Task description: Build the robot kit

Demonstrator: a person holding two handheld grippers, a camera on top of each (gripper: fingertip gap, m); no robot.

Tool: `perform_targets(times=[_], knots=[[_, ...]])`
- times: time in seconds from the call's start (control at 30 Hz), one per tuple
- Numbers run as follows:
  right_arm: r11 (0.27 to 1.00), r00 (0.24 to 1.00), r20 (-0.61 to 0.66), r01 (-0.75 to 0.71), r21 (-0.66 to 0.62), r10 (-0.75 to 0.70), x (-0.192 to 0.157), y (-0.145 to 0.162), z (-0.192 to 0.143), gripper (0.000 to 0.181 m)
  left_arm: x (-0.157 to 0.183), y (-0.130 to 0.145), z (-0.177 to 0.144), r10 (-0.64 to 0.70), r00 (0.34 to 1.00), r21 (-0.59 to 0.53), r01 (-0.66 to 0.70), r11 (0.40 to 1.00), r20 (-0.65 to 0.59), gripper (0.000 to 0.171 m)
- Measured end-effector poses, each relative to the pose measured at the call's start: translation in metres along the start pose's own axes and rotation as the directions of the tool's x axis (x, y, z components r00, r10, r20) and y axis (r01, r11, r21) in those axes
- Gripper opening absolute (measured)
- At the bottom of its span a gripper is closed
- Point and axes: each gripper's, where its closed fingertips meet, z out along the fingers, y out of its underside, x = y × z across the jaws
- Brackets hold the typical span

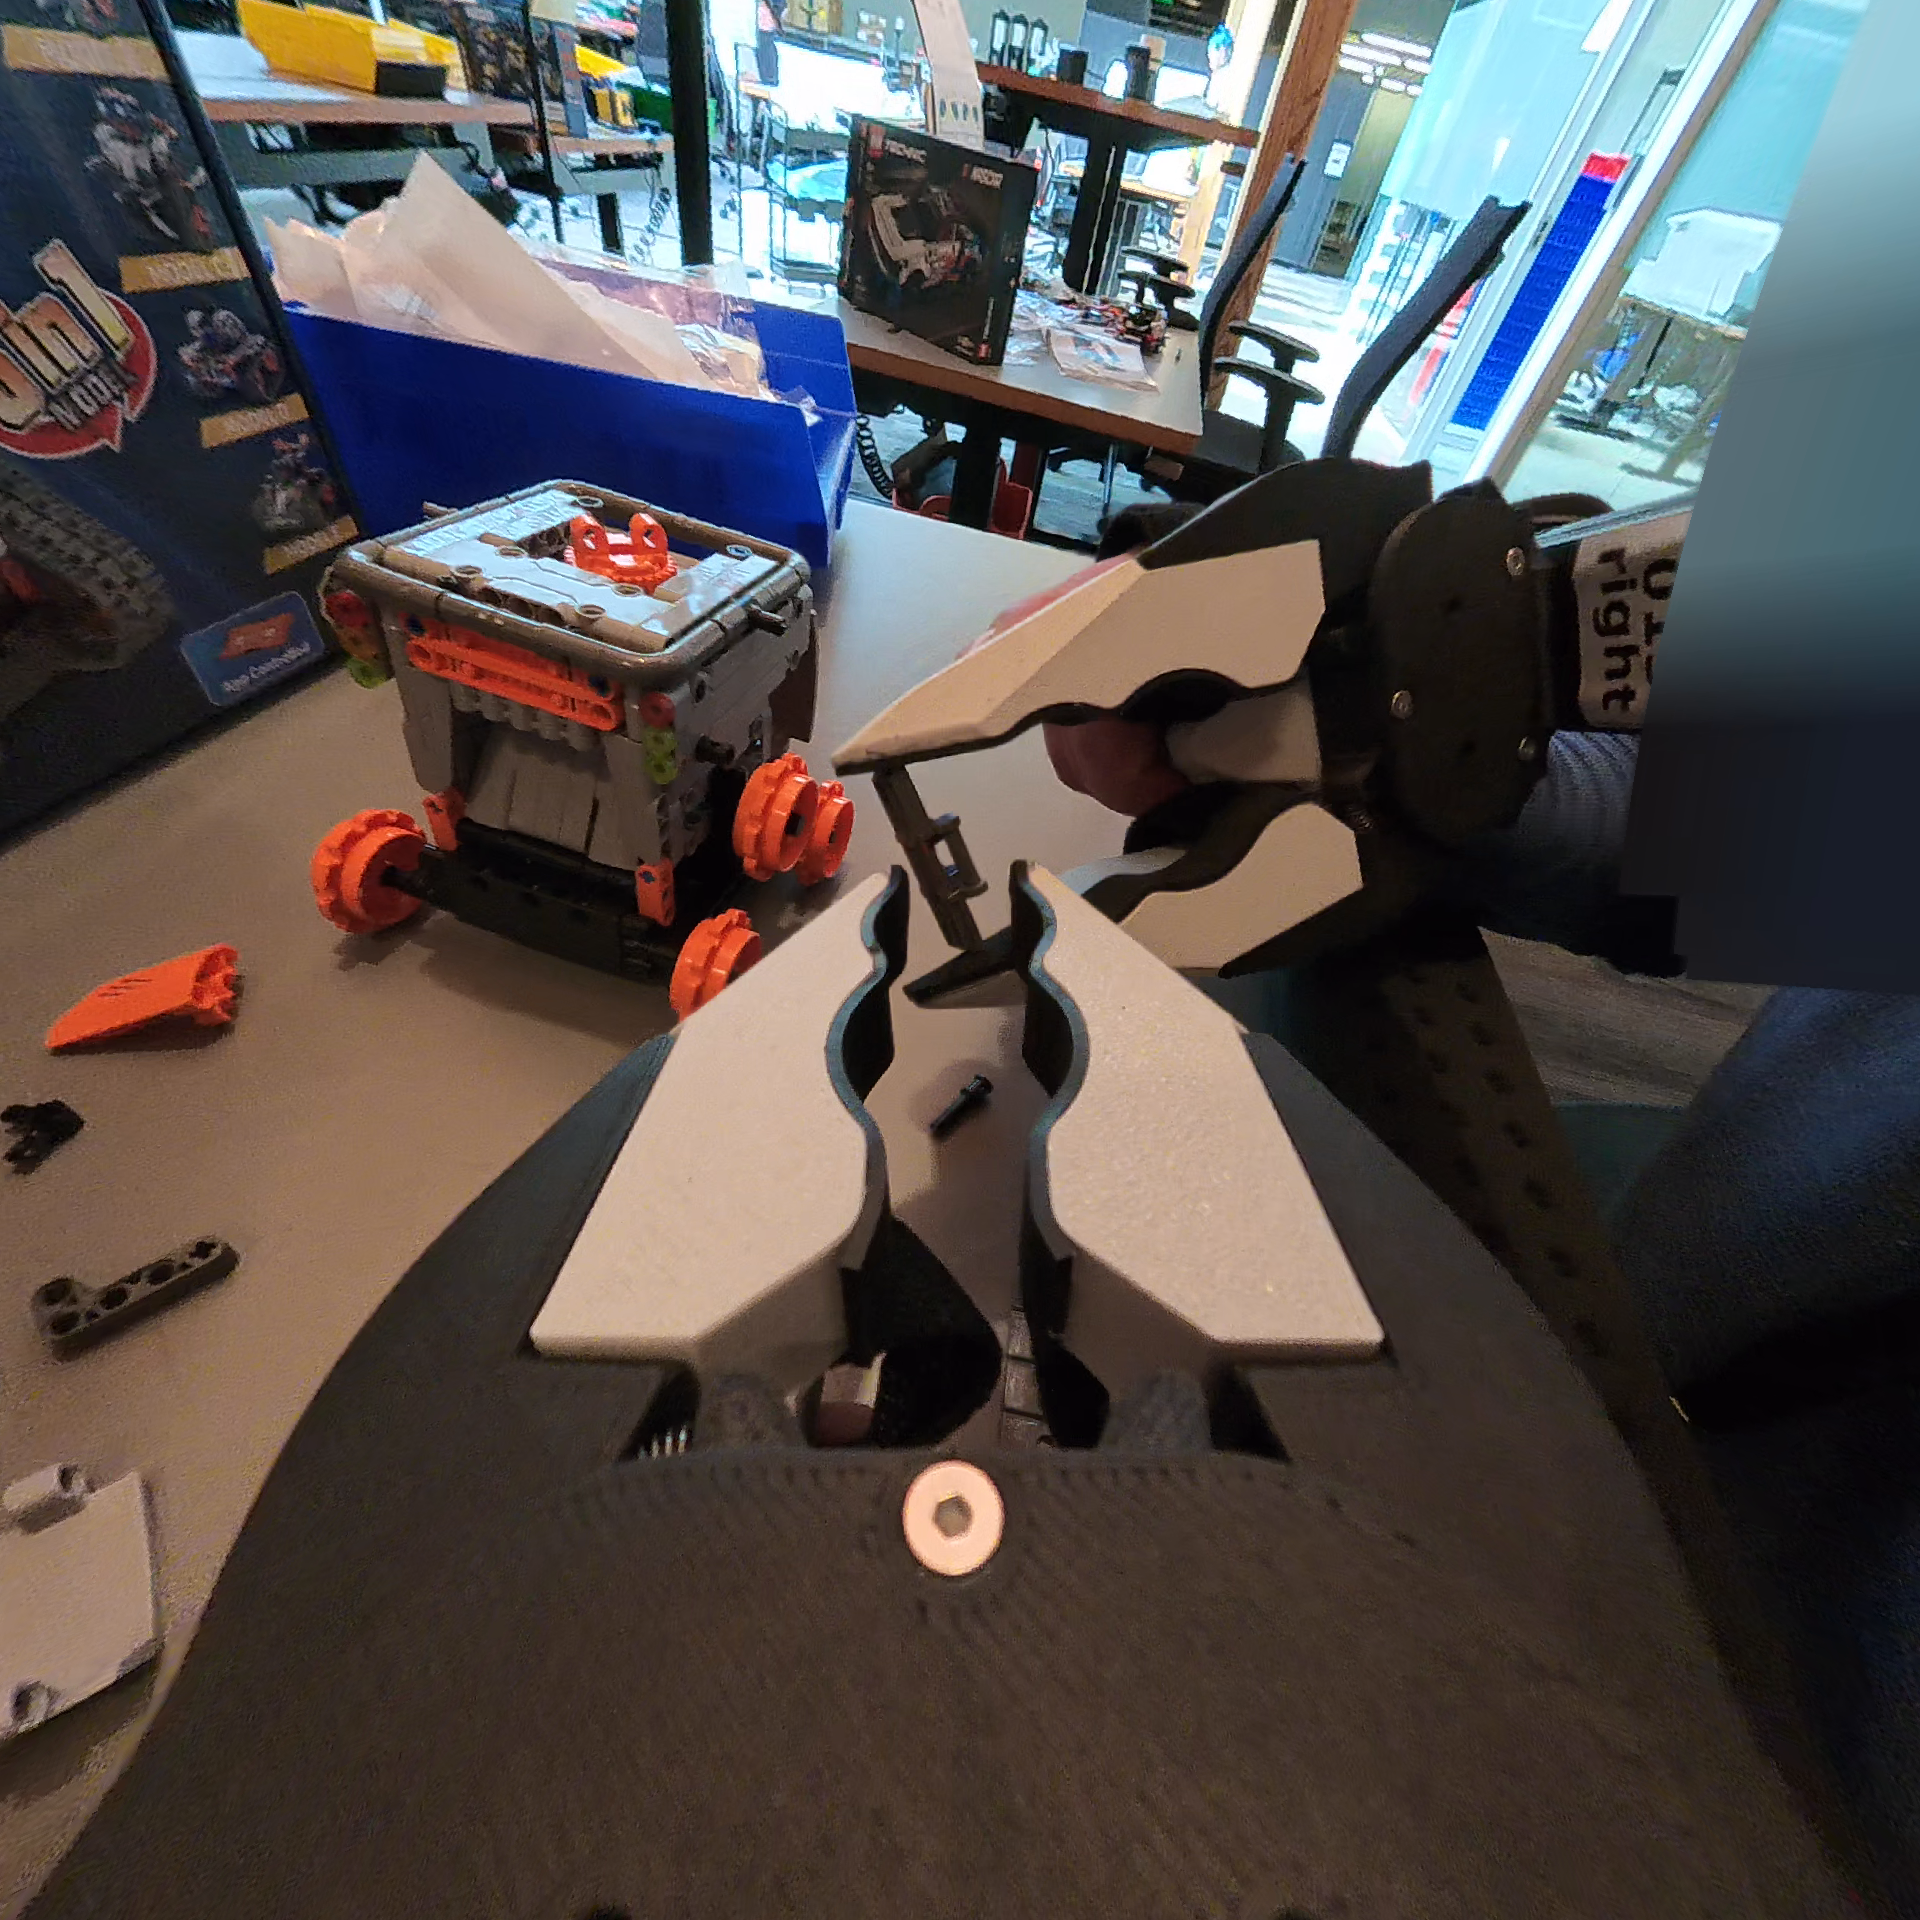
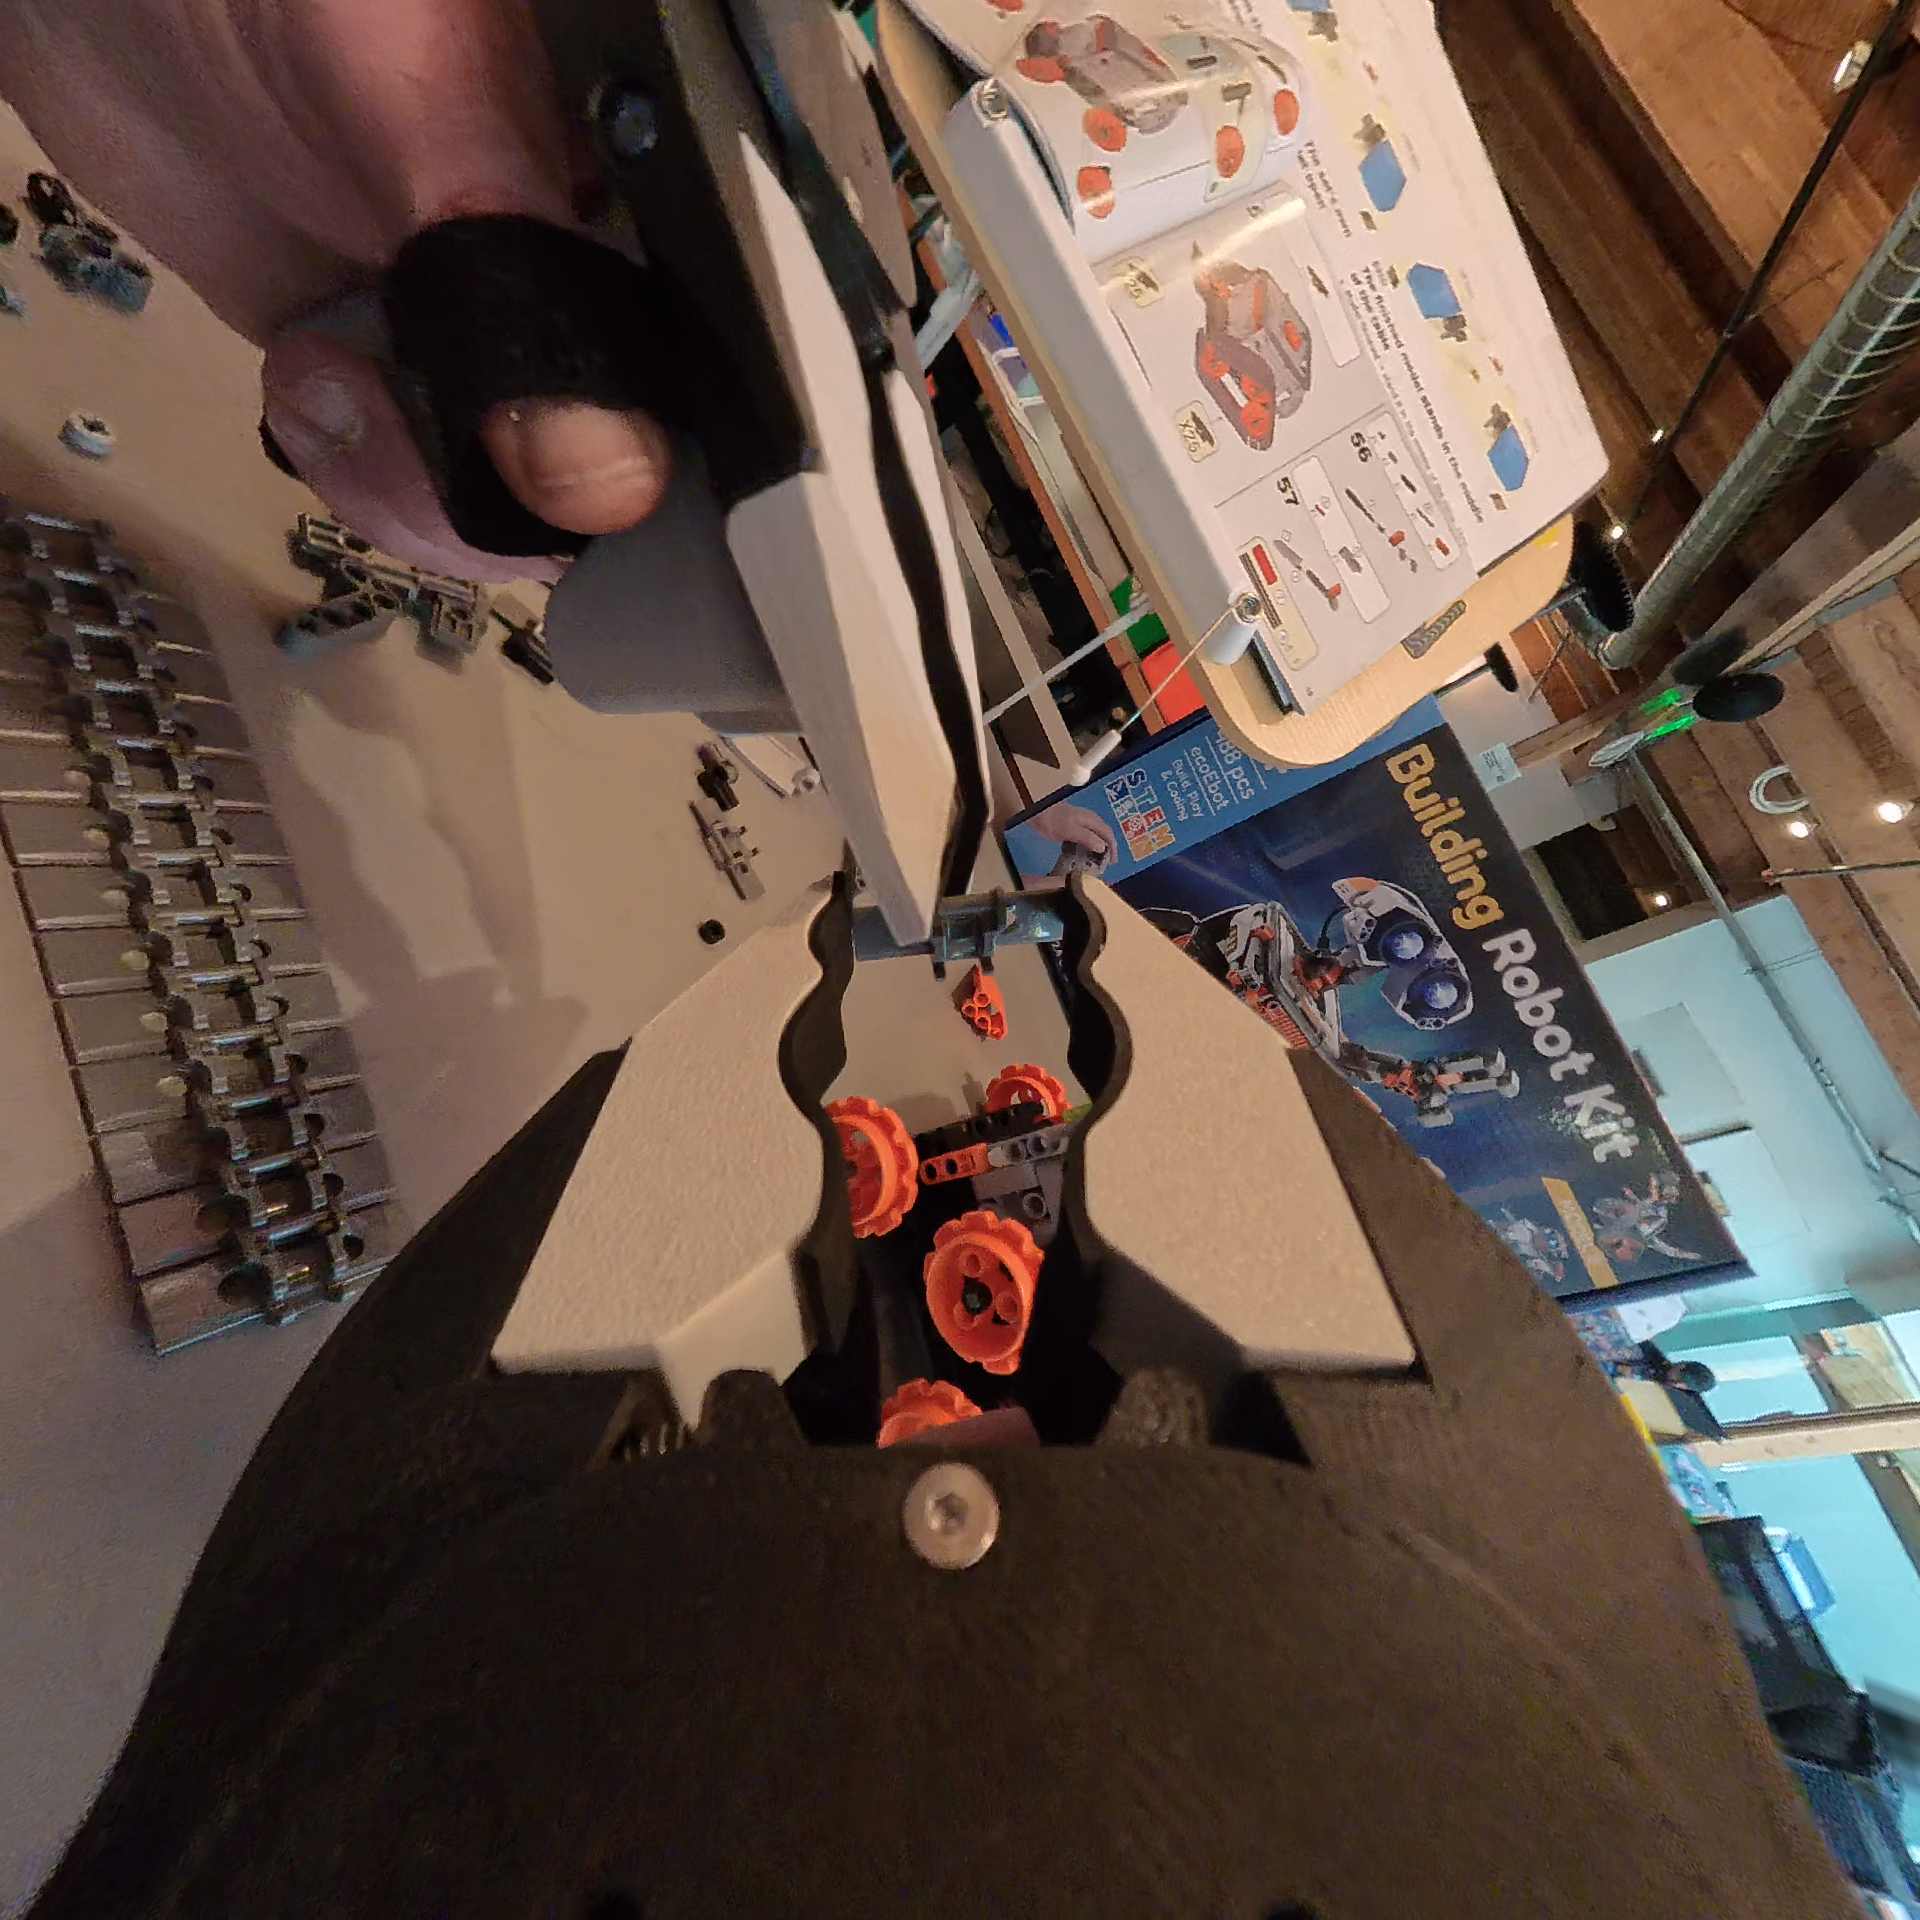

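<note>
Left wrist view: bright daylight from glass walls at 1–2 o'clock, slightly blown out. Soft shadows on tabletop. Strong fisheye bend at edges. Right wrist view: dimmer, warm; ceiling spot lamps at 3 o'clock; near hand blurred.

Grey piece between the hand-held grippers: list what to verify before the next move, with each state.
1. Right hand-held gripper clamps the grey piece end to end: ok.
2. Piece sits between the left hand-held gripper fingertips: ok.
3. Left jaws shut on the piece: not ok, they stand open.
4. Left fingers touching the piece: cannot tell.
5. Black pin lies loose on the table, below the left fingers: ok.
6. Wheeled model stands apart from both grippers: ok.
</note>
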Motion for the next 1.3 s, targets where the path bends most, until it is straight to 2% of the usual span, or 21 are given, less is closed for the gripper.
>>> perform_targets(times=[0.13, 0.3, 0.4, 0.5, 0.73, 0.8, 0.9, 1.0, 1.13, 1.23, 1.3], knots=[[0.998, 0.999, 0.002, 0.052, -0.026, -0.052, -0.004, 0.003, 0.001, 0.038, -0.002, 0.009, 0.005, 0.009, 1.0, -0.042, -0.008, 0.999, 0.027, 0.011], [0.999, 0.999, -0.003, 0.034, -0.019, -0.034, -0.001, 0.004, 0.001, 0.038, -0.002, 0.005, 0.003, -0.071, 0.997, -0.008, 0.071, 0.997, -0.015, 0.007], [0.999, 0.999, -0.014, 0.036, -0.012, -0.037, 0.001, 0.003, 0.0, 0.048, -0.002, -0.001, -0.001, -0.129, 0.99, 0.027, 0.131, 0.991, -0.056, 0.007], [1.0, 1.0, 0.002, 0.031, 0.0, -0.031, 0.0, 0.003, -0.002, 0.036, 0.001, 0.001, -0.003, -0.136, 0.986, 0.009, 0.138, 0.99, -0.094, 0.007], [1.0, 0.999, 0.038, -0.014, 0.014, 0.013, -0.001, 0.003, -0.003, 0.036, 0.002, 0.001, -0.003, -0.175, 0.977, 0.009, 0.177, 0.984, -0.124, 0.01], [0.999, 0.998, 0.054, -0.031, 0.007, 0.031, 0.001, 0.006, -0.005, 0.035, -0.005, 0.004, -0.003, -0.139, 0.988, -0.017, 0.138, 0.99, -0.074, 0.02], [0.999, 0.993, 0.105, -0.048, -0.013, 0.049, 0.002, 0.016, -0.008, 0.035, -0.018, 0.015, -0.012, 0.078, 0.996, -0.133, -0.07, 0.989, 0.052, 0.028], [0.995, 0.967, 0.239, -0.073, -0.069, 0.088, -0.013, 0.03, -0.012, 0.035, -0.023, 0.017, -0.024, 0.192, 0.977, -0.204, -0.171, 0.964, 0.088, 0.031], [0.986, 0.888, 0.437, -0.082, -0.148, 0.14, -0.041, 0.049, -0.027, 0.036, -0.012, 0.035, -0.03, 0.246, 0.969, -0.308, -0.231, 0.923, 0.012, 0.032], [0.972, 0.804, 0.549, -0.153, -0.179, 0.228, -0.055, 0.049, -0.042, 0.036, 0.006, 0.053, -0.031, 0.287, 0.954, -0.387, -0.297, 0.873, -0.084, 0.032], [0.958, 0.722, 0.63, -0.187, -0.22, 0.285, -0.069, 0.048, -0.053, 0.036, 0.02, 0.067, -0.03, 0.299, 0.941, -0.426, -0.337, 0.839, -0.156, 0.032]])
